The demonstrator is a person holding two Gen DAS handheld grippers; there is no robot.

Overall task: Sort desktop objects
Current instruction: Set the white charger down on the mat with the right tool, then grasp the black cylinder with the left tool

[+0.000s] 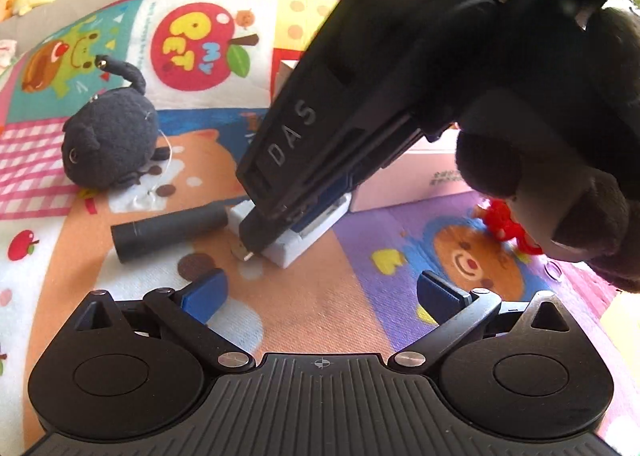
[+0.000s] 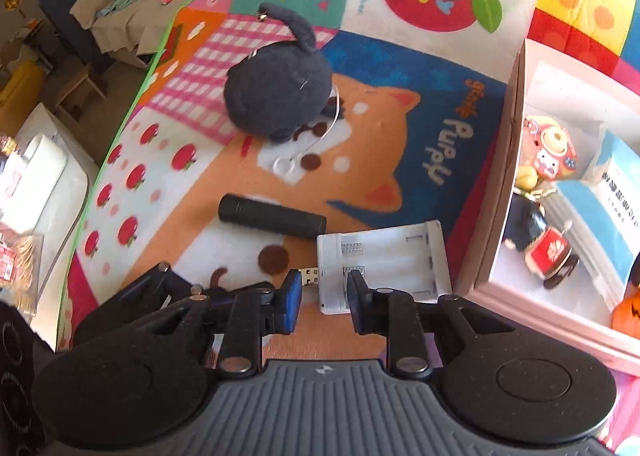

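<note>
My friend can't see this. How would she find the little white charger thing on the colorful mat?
Find the orange puppy face on the cartoon mat. Just below it a black tube lies flat, and the white charger sits at its right end, beside the pink box. It is the only white, boxy thing there, with empty battery slots and a metal plug sticking out.

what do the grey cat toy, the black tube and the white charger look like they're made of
Cat toy: soft plush fabric, fuzzy matte nap, with a small metal bell at the tail tip.
Black tube: smooth and matte, likely plastic or coated metal; cannot tell which.
White charger: hard moulded plastic, slightly glossy, with ribbed battery slots and a metal USB plug.
</note>
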